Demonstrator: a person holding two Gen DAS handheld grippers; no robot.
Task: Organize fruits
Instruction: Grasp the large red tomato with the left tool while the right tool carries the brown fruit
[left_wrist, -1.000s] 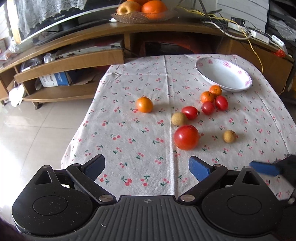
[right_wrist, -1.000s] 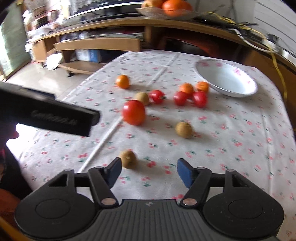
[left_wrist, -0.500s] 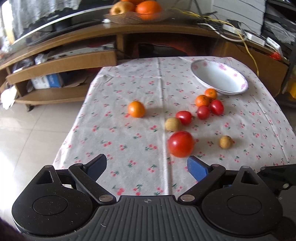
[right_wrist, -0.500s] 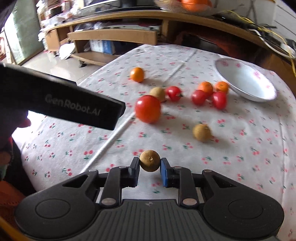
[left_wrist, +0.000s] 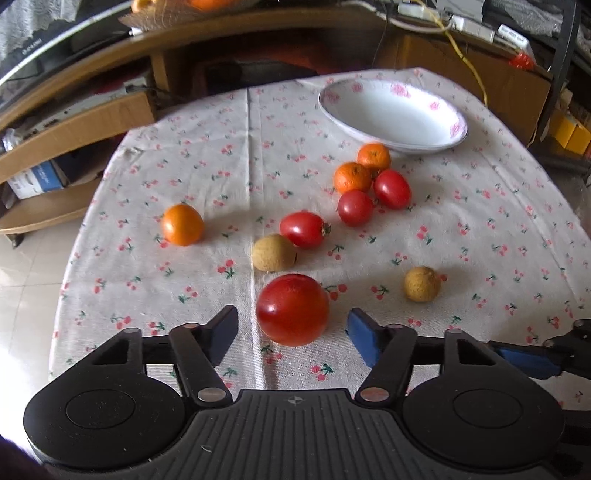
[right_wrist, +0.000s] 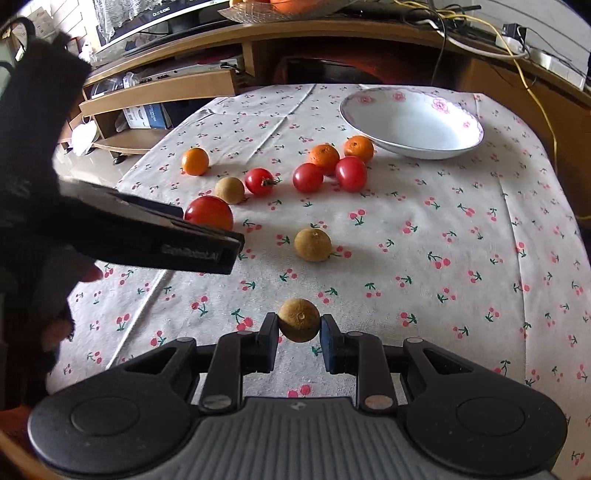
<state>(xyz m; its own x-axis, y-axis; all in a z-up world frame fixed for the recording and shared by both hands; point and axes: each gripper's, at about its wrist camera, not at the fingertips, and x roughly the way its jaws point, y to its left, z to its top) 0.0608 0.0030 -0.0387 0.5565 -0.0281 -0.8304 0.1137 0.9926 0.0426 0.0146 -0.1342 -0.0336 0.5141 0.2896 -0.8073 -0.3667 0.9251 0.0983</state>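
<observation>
My right gripper (right_wrist: 299, 332) is shut on a small brown fruit (right_wrist: 299, 320), held just above the cherry-print cloth. My left gripper (left_wrist: 291, 330) is open, its fingers either side of the large red tomato (left_wrist: 292, 309) without touching it. On the cloth lie two more brown fruits (left_wrist: 273, 253) (left_wrist: 422, 284), three small tomatoes (left_wrist: 303, 229) (left_wrist: 355, 207) (left_wrist: 392, 189), and three oranges (left_wrist: 182, 224) (left_wrist: 352, 177) (left_wrist: 373, 156). The white bowl (left_wrist: 393, 115) stands at the back right with nothing in it.
The table (left_wrist: 207, 155) drops off at its left and near edges to tiled floor. A wooden TV stand (left_wrist: 258, 44) with a fruit basket (right_wrist: 273, 7) and cables stands behind. In the right wrist view the left gripper's body (right_wrist: 147, 236) and a gloved hand (right_wrist: 33, 155) fill the left side.
My right gripper closed on the small brown fruit and lifted it slightly. My left gripper moved forward until its open fingers bracket the large tomato.
</observation>
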